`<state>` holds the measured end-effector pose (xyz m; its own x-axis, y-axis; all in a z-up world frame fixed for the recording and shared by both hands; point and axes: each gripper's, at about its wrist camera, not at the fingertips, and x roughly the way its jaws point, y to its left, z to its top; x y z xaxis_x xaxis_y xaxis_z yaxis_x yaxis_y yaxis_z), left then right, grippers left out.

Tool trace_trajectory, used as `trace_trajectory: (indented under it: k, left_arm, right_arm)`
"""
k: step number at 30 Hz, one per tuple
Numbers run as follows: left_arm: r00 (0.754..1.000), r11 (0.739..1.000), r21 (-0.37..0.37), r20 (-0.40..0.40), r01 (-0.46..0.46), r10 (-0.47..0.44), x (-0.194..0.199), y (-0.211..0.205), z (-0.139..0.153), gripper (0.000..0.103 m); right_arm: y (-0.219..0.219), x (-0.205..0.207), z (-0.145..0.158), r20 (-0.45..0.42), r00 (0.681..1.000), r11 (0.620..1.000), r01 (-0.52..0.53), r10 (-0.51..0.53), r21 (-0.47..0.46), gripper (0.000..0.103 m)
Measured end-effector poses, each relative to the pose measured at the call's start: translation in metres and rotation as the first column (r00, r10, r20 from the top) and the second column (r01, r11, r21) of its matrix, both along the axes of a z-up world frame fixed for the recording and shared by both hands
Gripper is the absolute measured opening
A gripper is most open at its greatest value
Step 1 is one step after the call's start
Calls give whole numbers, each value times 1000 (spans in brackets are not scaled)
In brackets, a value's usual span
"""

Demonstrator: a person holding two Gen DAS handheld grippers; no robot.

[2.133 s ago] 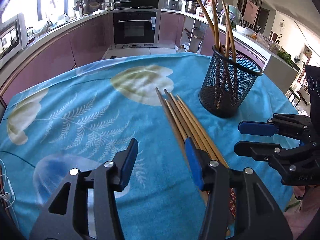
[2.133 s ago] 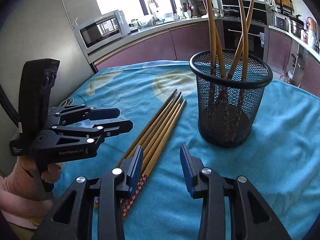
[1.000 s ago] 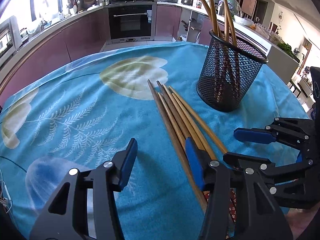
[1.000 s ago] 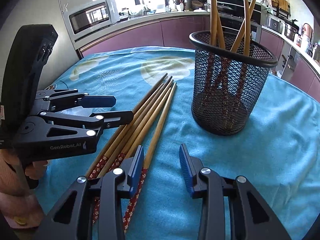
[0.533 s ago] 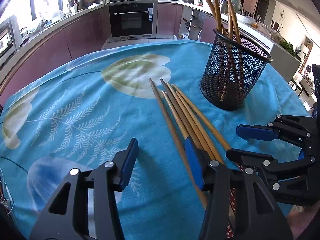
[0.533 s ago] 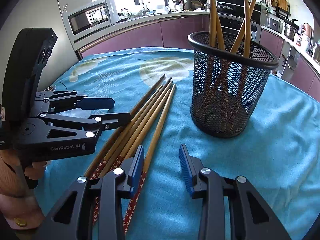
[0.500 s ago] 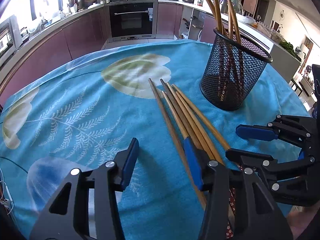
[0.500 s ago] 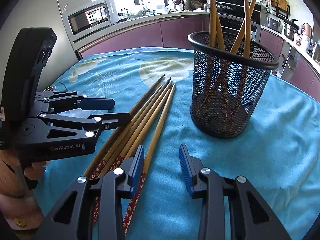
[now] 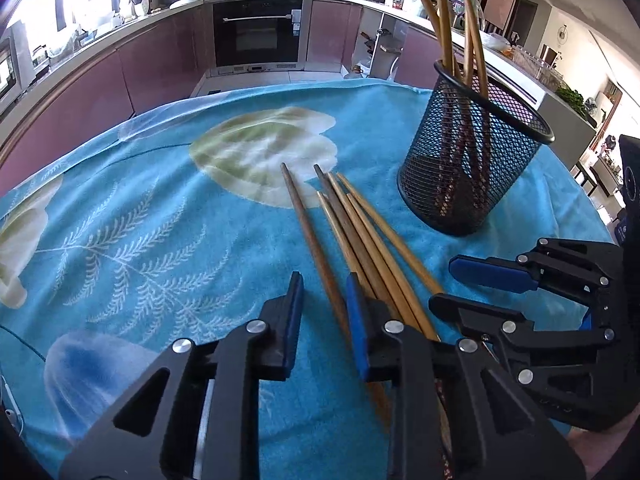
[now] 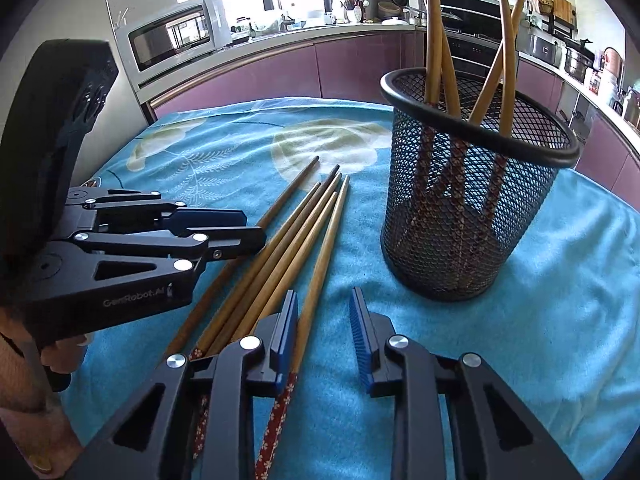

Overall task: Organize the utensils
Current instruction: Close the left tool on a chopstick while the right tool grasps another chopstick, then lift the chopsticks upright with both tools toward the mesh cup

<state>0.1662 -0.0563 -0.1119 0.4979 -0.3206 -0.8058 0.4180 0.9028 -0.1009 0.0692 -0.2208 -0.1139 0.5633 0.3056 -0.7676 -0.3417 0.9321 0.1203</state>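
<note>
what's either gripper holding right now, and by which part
Nothing. The left gripper and right gripper are both open over the loose chopsticks on the cloth.

A tablecloth (image 9: 160, 208) covered the table. On it lay a bundle of loose chopsticks (image 9: 352, 224), side by side, their tips pointing toward the far edge. To their right stood a mesh holder (image 9: 472, 168), upright, with more chopsticks (image 10: 436, 40) standing in it and leaning against its rim. The left hand-held gripper (image 9: 322, 312) hung over the near ends of the loose bundle, straddling the leftmost stick; the right hand-held gripper (image 10: 324, 320) hung just right of it, in front of the holder. Behind the table ran kitchen cabinets (image 9: 160, 64) with an oven (image 9: 256, 32).
</note>
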Motion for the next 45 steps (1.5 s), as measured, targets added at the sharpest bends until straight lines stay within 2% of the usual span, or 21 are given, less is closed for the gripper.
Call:
trace_trajectory:
  k: [4,8,10,16,25,34,45]
  left_arm:
    - [1000,1000,21,5,-1,1,7,-6,0,21]
    - [1000,999,32,13,-18,18,10,-9,0,19]
    - [1000,999,22,11,-26,25,10,-9,-1,14]
    - [999,999,-13,-2,-46,46,7,-5,-1,10]
    - [998,997,-59,0,-55,55,-13,8,6,9]
    - [999,991,-130,21,-29,32,-29,20,30,8]
    - [997,973,-226,77,40,-23,-52,27,69,8]
  right_arm:
    - [1,4,-1,0,1000,1000,3,-3,1,24]
    - [-2,9,-1,-12,1000,999,13,-13,29,12]
    - [-5,10,-1,-22,1000,998,20,-19,52,8]
    - [-14,11,-2,-57,998,991,29,-22,133,6]
    - [-20,5,3,-68,998,980,16,-2,199,6]
    - [-30,-10,18,-28,999,968,-22,30,250,6]
    - [-53,-32,53,76,997,953,-38,16,300,6]
